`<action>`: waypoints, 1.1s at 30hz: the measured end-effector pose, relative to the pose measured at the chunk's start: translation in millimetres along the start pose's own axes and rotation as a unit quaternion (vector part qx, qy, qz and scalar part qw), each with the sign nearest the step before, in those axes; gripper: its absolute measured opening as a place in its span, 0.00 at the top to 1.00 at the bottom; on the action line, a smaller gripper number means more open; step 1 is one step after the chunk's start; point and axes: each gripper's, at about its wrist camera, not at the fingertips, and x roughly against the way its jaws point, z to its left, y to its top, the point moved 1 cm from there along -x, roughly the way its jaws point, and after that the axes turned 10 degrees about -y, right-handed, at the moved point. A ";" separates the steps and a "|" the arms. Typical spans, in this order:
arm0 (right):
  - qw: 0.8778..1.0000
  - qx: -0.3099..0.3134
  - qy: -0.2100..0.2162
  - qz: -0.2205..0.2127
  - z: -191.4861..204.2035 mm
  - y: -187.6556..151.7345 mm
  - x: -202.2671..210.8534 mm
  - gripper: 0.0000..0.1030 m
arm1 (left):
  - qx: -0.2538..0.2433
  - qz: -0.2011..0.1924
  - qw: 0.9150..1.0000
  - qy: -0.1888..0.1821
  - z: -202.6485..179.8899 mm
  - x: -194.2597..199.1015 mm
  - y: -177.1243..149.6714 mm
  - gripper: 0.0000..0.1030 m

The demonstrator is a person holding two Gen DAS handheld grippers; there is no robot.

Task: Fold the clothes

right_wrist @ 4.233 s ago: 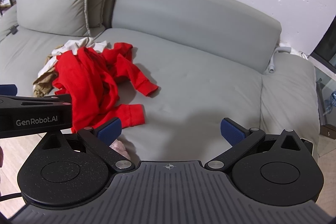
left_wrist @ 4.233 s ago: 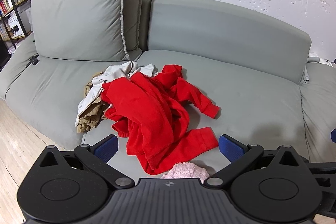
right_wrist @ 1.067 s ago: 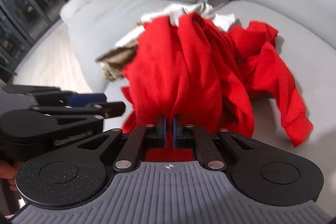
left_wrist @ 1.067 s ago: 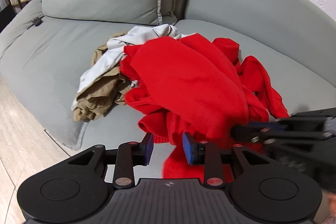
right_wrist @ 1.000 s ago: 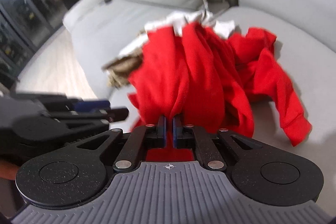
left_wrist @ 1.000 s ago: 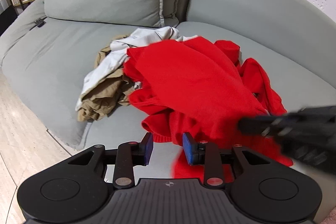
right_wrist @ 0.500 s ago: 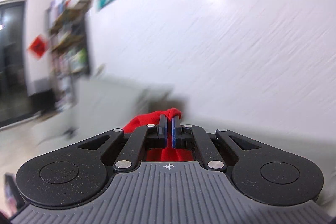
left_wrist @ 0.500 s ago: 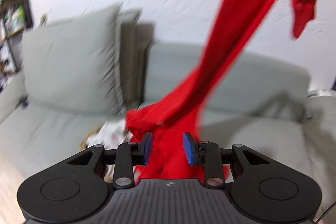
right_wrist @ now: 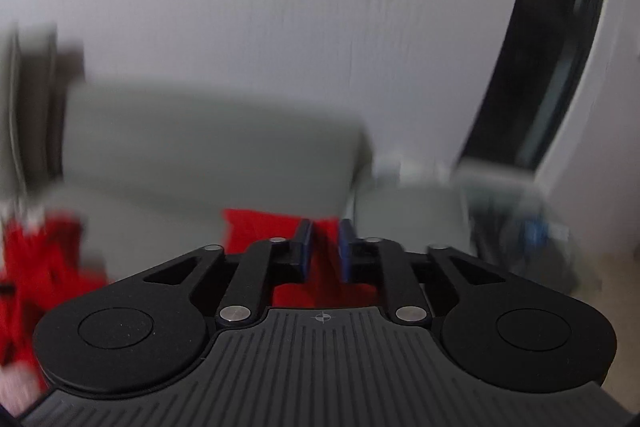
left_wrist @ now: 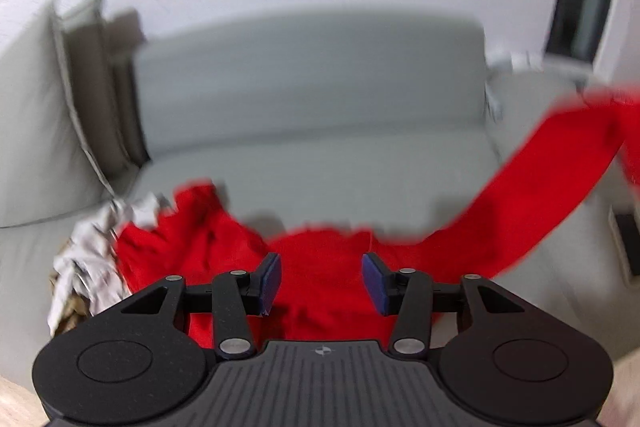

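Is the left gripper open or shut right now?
Open. The left gripper shows a wide gap between its blue pads, with the red garment lying under and beyond them, not pinched between them.

Left gripper (left_wrist: 321, 281): matte black, fine-grained plastic body with a ribbed central plate bearing a small compass-like mark. Two round housings flank the plate, each with a shallow circular recess. Slotted black linkage arms carry silver pivot screws and end in flat blue rectangular pads (left_wrist: 270, 281) on the jaws. Right gripper (right_wrist: 324, 251): the same construction, with ribbed black plate, twin round housings, silver screws and blue pads (right_wrist: 305, 247).
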 end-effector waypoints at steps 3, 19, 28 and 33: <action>0.997 0.013 0.034 0.070 28.0 -45.2 -38.3 0.64 | 0.003 0.042 0.999 0.007 16.1 -26.3 -24.8 0.54; 0.966 0.044 0.216 0.137 191.0 -57.1 -109.4 0.64 | -0.185 0.052 0.978 -0.083 13.2 -144.6 23.8 0.26; 0.963 0.017 0.214 0.161 171.1 -70.8 -138.5 0.63 | -0.249 0.085 0.954 -0.144 5.5 -214.2 31.6 0.28; 0.959 -0.003 0.217 0.180 166.7 -82.7 -157.5 0.63 | -0.264 0.128 0.939 -0.180 9.0 -251.6 41.0 0.27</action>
